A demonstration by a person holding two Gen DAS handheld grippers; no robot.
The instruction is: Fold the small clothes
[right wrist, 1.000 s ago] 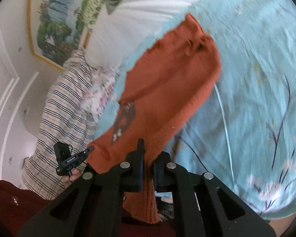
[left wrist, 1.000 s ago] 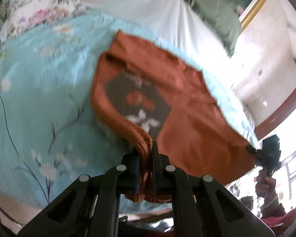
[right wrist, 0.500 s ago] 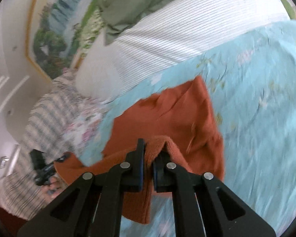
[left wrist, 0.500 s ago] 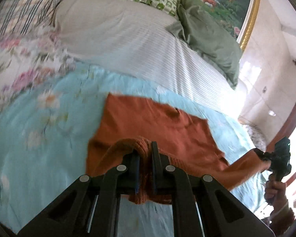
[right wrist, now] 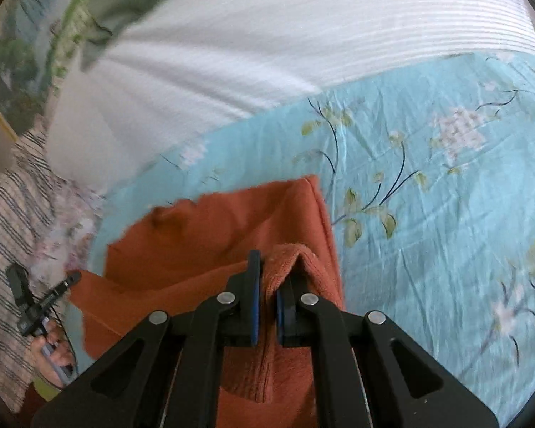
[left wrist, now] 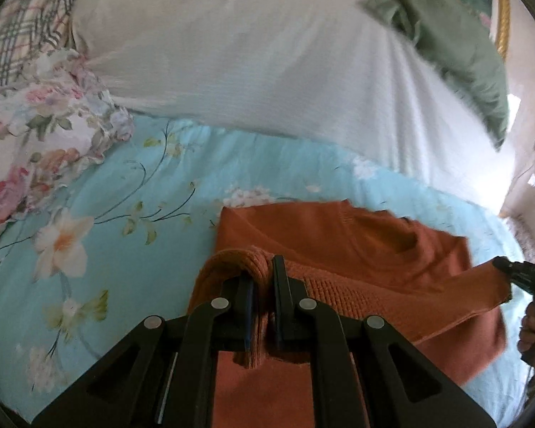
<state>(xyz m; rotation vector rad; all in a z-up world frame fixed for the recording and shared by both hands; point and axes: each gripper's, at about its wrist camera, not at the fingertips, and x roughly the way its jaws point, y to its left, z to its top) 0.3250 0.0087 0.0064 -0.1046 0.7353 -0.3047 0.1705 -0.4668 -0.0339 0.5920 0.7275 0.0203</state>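
A small rust-orange knit sweater [left wrist: 356, 249] lies on a light blue floral bedspread [left wrist: 125, 214]. My left gripper [left wrist: 264, 274] is shut on the sweater's ribbed hem at one corner, held above the lower layer. My right gripper [right wrist: 273, 278] is shut on the hem's other corner; the sweater [right wrist: 210, 235] spreads to its left. The hem stretches between both grippers over the sweater's far part. The right gripper [left wrist: 510, 271] shows at the left wrist view's right edge, the left gripper [right wrist: 64, 285] at the right wrist view's left edge.
A white ribbed blanket [left wrist: 267, 71] lies beyond the bedspread, with a green pillow [left wrist: 463, 53] behind it. A floral pillow [left wrist: 35, 135] and plaid bedding [left wrist: 18, 28] sit at the left. A framed picture [right wrist: 18, 71] hangs on the wall.
Both grippers have carried the hem forward over the sweater toward its far end, folding it across itself. The dark printed front has gone out of sight.
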